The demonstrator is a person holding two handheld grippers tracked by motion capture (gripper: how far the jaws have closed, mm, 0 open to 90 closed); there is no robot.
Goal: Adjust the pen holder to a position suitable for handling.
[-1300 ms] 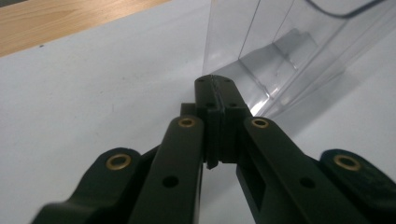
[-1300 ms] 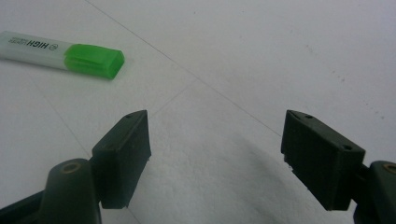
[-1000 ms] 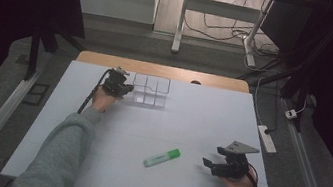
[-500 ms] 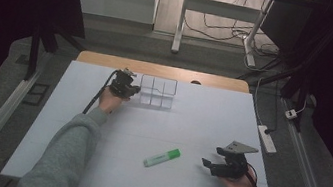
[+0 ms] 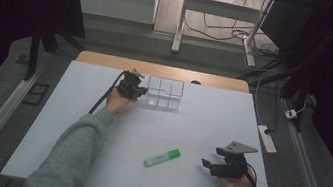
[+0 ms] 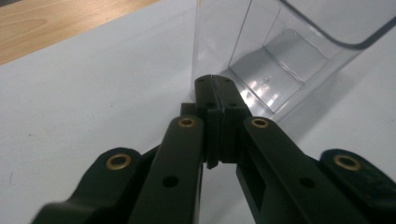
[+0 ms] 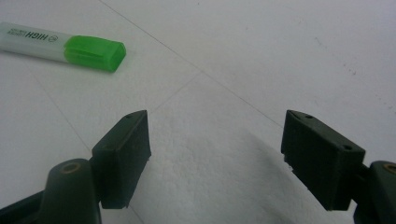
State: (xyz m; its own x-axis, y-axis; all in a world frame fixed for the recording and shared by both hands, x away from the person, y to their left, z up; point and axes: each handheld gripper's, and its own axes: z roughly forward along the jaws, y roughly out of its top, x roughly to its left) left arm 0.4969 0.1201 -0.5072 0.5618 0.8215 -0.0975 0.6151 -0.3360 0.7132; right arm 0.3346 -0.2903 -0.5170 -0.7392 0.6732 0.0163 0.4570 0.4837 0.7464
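Note:
A clear plastic organiser box [image 5: 165, 94] with inner dividers stands at the table's far middle. My left gripper [image 5: 133, 86] is just left of it. In the left gripper view its jaws are pressed together, and the left gripper [image 6: 214, 88] tips rest against the near wall of the clear box [image 6: 280, 51]. A green-capped highlighter [image 5: 162, 157] lies flat near the front. My right gripper [image 5: 218, 165] sits on the table to its right, open with nothing between the jaws. In the right gripper view the highlighter [image 7: 65, 46] lies ahead and left of my right gripper [image 7: 217, 154].
The white table top [image 5: 199, 129] has a wooden strip [image 5: 109, 60] along its far edge. A power strip [image 5: 266, 138] lies off the table's right side. Metal rails run along both sides on the floor.
My left gripper has slid to the right, and the clear box has shifted right with it. The right gripper and the highlighter have stayed put.

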